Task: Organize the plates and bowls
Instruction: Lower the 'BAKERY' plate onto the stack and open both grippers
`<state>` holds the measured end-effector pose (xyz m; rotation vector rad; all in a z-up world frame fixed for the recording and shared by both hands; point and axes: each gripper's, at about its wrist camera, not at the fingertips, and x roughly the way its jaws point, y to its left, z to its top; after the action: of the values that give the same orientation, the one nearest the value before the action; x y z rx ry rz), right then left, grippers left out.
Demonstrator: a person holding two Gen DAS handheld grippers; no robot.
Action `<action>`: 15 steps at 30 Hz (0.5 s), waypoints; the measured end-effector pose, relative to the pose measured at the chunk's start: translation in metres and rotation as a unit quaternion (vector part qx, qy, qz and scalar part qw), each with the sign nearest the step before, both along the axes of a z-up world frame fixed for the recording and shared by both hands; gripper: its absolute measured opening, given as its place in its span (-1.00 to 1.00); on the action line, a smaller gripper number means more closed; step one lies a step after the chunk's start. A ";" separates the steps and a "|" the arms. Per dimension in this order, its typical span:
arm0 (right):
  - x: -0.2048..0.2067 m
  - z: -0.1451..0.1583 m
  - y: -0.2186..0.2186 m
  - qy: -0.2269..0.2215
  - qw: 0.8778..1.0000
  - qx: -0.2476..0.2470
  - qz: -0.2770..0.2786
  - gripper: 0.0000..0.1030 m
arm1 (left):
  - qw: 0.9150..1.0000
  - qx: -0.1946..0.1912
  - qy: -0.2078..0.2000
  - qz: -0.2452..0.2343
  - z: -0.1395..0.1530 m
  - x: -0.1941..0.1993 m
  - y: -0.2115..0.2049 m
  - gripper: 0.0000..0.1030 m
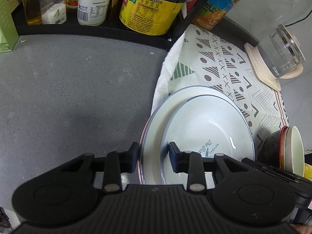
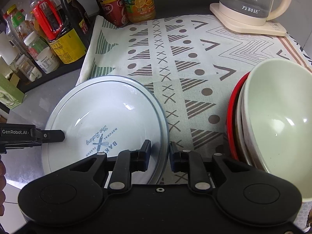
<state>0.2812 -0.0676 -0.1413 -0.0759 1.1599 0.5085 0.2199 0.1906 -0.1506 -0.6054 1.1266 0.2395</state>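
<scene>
Two stacked white plates lie at the left edge of the patterned cloth: a printed upper plate (image 1: 206, 128) (image 2: 101, 115) on a larger lower plate (image 1: 154, 128) (image 2: 162, 128). My left gripper (image 1: 153, 156) is open, its fingers straddling the plates' left rims. My right gripper (image 2: 160, 152) is open, its fingers straddling the plates' right rims. A stack of bowls (image 2: 273, 117) (image 1: 286, 148), pale green on top and red-rimmed below, stands to the right of the plates. The left gripper shows in the right wrist view (image 2: 48, 135).
A black rack (image 1: 93, 29) of bottles and jars lines the back left. A yellow-labelled oil jug (image 1: 154, 9) (image 2: 66, 41) stands near the cloth (image 2: 195, 58). A glass kettle (image 2: 247, 2) (image 1: 280, 52) on a cream base sits at the back right. Grey counter (image 1: 78, 97) lies left.
</scene>
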 end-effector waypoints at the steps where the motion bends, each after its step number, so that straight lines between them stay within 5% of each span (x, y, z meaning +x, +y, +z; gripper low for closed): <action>1: 0.000 0.000 0.000 0.001 1.000 0.000 0.000 -0.58 | 1.000 0.001 0.000 0.000 0.000 0.000 0.000 -0.42; 9: -0.001 0.001 0.000 0.001 1.000 0.002 0.001 -0.51 | 1.000 0.012 0.013 -0.010 0.003 0.003 -0.002 -0.42; 15: -0.004 0.009 -0.003 0.003 1.000 0.010 -0.002 -0.42 | 0.999 0.015 0.020 -0.023 0.014 0.006 -0.005 -0.21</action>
<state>0.2771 -0.0708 -0.1325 -0.0551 1.1605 0.5169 0.2256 0.1852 -0.1362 -0.5495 1.1716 0.2303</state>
